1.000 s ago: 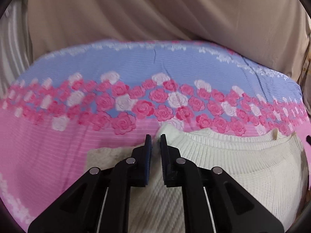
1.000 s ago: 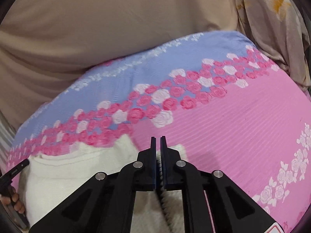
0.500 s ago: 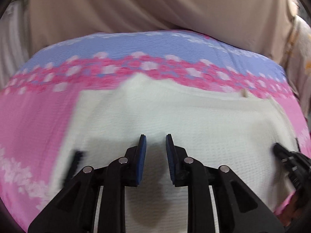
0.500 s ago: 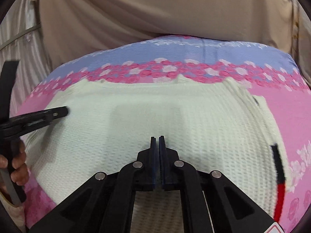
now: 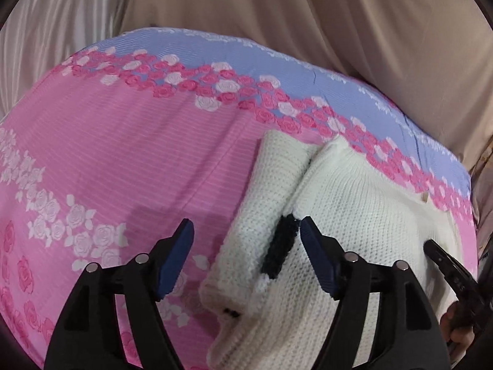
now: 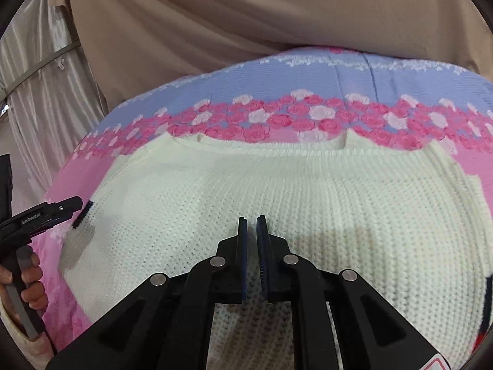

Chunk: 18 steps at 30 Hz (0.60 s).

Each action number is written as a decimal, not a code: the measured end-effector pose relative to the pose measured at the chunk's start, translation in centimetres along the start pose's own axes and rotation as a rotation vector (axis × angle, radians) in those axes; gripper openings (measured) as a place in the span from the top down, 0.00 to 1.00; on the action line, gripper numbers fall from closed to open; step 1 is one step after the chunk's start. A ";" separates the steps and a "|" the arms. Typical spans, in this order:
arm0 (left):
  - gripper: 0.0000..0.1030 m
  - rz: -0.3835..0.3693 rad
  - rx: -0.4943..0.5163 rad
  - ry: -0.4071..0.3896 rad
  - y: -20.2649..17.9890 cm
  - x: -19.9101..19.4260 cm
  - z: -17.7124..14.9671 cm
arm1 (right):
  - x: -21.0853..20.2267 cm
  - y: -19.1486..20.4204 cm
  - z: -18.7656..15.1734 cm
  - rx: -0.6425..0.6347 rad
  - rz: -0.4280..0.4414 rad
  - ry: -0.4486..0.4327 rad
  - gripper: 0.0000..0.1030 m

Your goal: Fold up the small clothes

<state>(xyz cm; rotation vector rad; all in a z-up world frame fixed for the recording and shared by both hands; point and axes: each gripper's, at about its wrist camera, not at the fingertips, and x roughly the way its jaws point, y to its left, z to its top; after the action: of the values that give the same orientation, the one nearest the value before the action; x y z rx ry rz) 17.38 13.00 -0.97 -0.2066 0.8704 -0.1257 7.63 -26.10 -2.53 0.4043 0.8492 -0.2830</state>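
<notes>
1. A cream knitted sweater (image 6: 277, 203) lies flat on a bed cover (image 5: 129, 160) printed pink and blue with roses, its neckline toward the cover's far blue edge.
2. In the left wrist view the left gripper (image 5: 246, 237) hangs over the sweater's left side, where a sleeve (image 5: 274, 185) lies folded beside the body; a black knitted stripe (image 5: 282, 246) sits directly between the jaws.
3. Its jaws have just been opening and now stand released, with the sleeve below them and the pads not pressing on it.
4. The sleeve's long axis runs from near to far, roughly in line with the gripper (so it likely needs little turning to pinch that edge).
5. The right gripper (image 6: 251, 246) hovers over the sweater's middle, jaws nearly clenched, grasping nothing.
6. The left gripper looks nearer the sleeve.
</notes>
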 end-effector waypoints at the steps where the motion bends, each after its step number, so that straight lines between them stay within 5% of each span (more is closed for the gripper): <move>1: 0.31 -0.006 0.003 0.017 -0.2 0.6 0.0 | -0.2 -0.2 0.0 0.005 0.011 -0.001 0.92; 3: 0.31 -0.032 -0.002 0.054 -0.5 1.7 -0.2 | -1.9 -1.3 0.4 0.052 0.031 -0.028 0.92; 5: 0.31 -0.074 -0.017 0.055 -0.8 2.0 0.1 | -4.5 -3.4 0.8 0.091 -0.038 -0.110 0.84; 7: 0.23 -0.091 -0.002 0.048 -1.3 2.3 0.6 | -7.2 -6.7 1.0 0.138 -0.168 -0.174 0.39; 10: 0.17 -0.100 0.035 0.070 -2.2 3.8 1.6 | -8.2 -12.5 0.9 0.224 -0.338 -0.131 0.29; 14: 0.08 -0.127 0.061 0.076 -3.3 5.3 2.4 | -5.3 -18.1 0.6 0.358 -0.227 0.030 0.29; 17: 0.09 -0.146 0.075 0.083 -4.2 6.0 3.0 | -4.2 -17.6 1.4 0.311 -0.215 0.033 0.24; 18: 0.20 -0.143 0.078 0.082 -4.4 6.1 3.2 | -3.7 -16.9 1.7 0.276 -0.209 0.039 0.43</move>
<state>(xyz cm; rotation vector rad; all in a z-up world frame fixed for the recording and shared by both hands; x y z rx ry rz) 23.64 7.99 -2.54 -0.1914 0.9302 -0.3033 -0.32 -41.62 -2.56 0.5799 0.8954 -0.5913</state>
